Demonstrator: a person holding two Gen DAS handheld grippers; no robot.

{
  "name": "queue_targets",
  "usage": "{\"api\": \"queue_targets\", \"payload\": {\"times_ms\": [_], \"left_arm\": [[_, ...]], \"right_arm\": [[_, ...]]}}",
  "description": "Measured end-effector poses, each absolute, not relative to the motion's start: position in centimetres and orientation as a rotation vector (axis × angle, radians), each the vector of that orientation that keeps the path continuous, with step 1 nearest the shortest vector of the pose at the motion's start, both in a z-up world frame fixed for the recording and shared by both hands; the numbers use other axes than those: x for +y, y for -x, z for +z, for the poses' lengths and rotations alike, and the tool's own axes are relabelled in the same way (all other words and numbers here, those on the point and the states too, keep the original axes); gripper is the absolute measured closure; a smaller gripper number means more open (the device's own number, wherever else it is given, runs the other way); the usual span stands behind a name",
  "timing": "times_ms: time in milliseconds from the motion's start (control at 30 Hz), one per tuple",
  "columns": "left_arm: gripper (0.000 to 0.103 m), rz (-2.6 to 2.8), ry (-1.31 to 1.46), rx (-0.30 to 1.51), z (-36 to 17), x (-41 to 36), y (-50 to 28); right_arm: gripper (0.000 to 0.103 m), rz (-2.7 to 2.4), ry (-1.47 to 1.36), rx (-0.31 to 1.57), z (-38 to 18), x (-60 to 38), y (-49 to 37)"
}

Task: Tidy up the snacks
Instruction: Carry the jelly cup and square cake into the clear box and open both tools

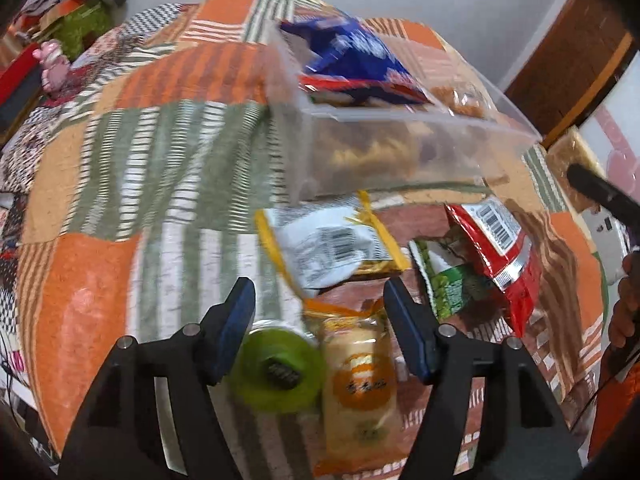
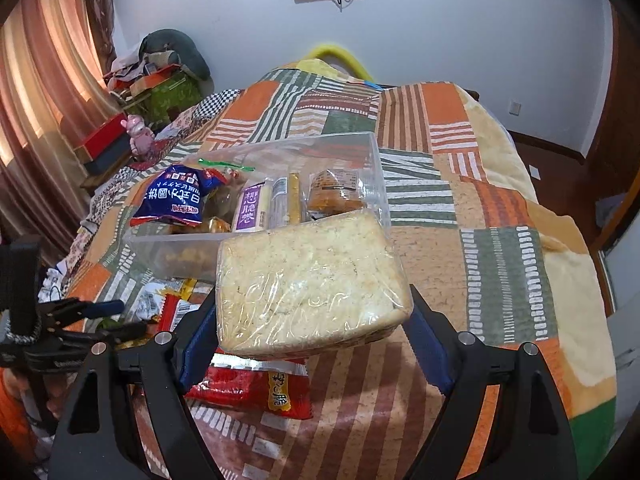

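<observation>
A clear plastic bin (image 1: 400, 152) (image 2: 360, 160) sits on the patchwork bed and holds a blue snack bag (image 1: 352, 60) (image 2: 176, 196) and other packets. My left gripper (image 1: 320, 300) is open above a green round snack (image 1: 280, 368) and a clear-wrapped pastry (image 1: 360, 388). Beyond lie a white-and-yellow packet (image 1: 332, 244), a green packet (image 1: 448, 280) and a red packet (image 1: 500, 252). My right gripper (image 2: 312, 312) is shut on a clear-wrapped block of pale noodles (image 2: 312, 284), held just in front of the bin, above a red packet (image 2: 256, 388).
The patchwork blanket (image 1: 120, 160) (image 2: 480, 240) covers the bed. Boxes, a pink toy (image 2: 140, 134) and clutter stand at the far left by the curtain. The left gripper shows at the left of the right wrist view (image 2: 92, 320). A wooden door (image 1: 572, 60) is right.
</observation>
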State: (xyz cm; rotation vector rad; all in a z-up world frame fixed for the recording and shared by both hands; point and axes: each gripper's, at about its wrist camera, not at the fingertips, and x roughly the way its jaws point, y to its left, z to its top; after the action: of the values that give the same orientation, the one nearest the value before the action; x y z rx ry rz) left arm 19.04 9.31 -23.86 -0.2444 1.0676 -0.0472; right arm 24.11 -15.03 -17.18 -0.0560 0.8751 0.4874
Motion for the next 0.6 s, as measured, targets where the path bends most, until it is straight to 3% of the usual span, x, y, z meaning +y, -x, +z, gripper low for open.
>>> {"api": "queue_targets", "payload": {"times_ms": [333,467,600], "left_arm": [[0.038,-0.019,0.176,1.069,-23.4,11.2,-15.2],[0.054,-0.026,0.192,1.098,-25.4,10.7,-15.6],[0.054,0.01,0.165,1.06,-25.8,10.1,-16.2]], "right_arm": [[0.022,0.503,0.039,0.879,-17.2,-14.6,-23.6],[0.022,0.507,0.045,0.875,-17.0,-14.4,-23.3],[0.022,0.503,0.053,0.876,-16.8,-14.4,-23.2]]}}
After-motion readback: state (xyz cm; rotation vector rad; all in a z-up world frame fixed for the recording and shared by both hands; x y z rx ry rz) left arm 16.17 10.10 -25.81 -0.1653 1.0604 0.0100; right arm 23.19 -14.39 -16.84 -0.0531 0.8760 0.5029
